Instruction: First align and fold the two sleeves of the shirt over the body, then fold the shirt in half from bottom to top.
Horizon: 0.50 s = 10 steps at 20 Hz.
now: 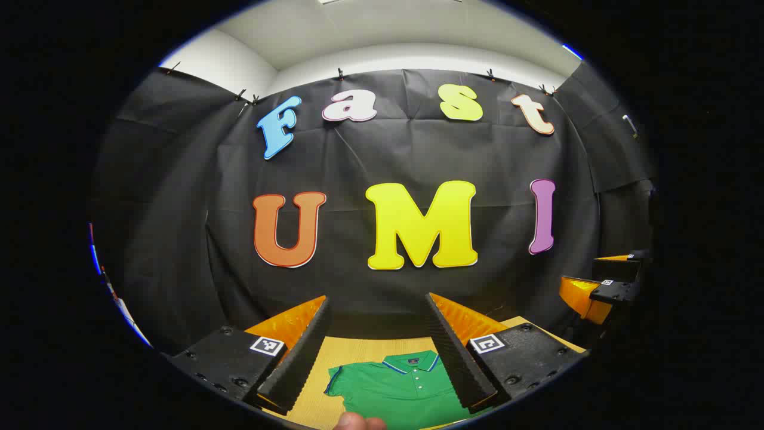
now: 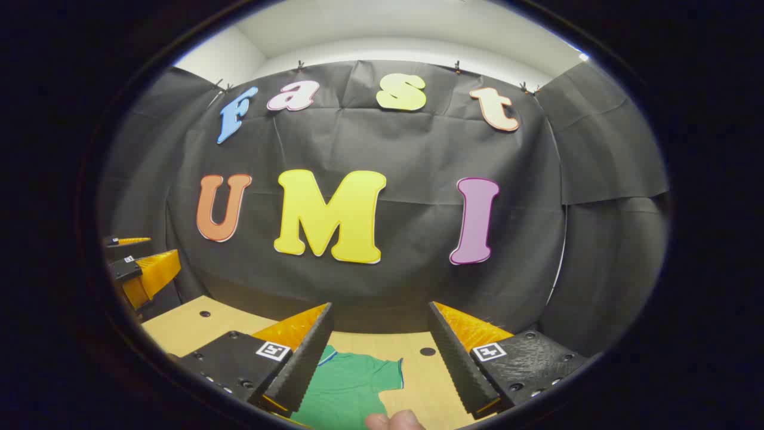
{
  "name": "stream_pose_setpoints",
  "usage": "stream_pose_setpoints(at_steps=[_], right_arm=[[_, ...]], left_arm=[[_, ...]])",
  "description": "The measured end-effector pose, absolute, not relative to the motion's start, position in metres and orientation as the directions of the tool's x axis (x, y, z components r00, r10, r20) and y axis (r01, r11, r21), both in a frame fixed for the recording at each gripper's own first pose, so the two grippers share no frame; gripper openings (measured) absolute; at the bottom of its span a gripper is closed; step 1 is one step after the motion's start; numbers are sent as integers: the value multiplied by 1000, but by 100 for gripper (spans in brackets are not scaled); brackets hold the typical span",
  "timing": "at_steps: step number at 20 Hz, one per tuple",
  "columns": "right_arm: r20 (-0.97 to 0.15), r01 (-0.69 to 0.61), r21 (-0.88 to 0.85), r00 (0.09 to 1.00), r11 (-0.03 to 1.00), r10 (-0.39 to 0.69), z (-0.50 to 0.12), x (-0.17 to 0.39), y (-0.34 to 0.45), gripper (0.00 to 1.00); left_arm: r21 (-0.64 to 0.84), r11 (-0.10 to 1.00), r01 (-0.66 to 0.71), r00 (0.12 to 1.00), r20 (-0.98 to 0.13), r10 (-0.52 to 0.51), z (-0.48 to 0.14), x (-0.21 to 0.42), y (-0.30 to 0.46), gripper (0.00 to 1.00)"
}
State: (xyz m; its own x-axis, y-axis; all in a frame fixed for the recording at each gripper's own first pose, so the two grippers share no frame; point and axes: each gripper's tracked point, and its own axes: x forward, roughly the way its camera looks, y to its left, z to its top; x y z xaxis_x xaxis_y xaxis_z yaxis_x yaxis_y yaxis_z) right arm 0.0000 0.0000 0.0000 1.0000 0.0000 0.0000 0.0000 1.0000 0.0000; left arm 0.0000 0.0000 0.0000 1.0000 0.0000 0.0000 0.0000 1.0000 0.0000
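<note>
Grippers, left (image 1: 377,334) and right (image 2: 379,340), both hovering wide-jawed above green polo shirt (image 1: 400,388) lying on wooden table (image 2: 185,325), square coded tags on finger mounts, no readable writing.

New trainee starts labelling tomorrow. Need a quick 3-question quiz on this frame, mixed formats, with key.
1. True or false: the left hand-held gripper is shut on the green polo shirt.
2. Multiple choice: in the right gripper view, the short sleeve lies A) spread out flat on the wooden table, B) folded over the body, C) pinched between fingers.
3. Fill in: the shirt's collar is trimmed in ____.

Key: 1 false, both hand-held grippers, right too, are held open above the shirt. 2 A. 3 blue.
</note>
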Motion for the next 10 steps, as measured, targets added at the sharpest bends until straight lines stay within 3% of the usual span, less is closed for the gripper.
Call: stream_pose_setpoints(at_steps=[10], right_arm=[[-40,-30,9,999,1000,30,-13,7,4,95]], left_arm=[[-18,1000,0,999,-50,-1,-17,5,1,97]])
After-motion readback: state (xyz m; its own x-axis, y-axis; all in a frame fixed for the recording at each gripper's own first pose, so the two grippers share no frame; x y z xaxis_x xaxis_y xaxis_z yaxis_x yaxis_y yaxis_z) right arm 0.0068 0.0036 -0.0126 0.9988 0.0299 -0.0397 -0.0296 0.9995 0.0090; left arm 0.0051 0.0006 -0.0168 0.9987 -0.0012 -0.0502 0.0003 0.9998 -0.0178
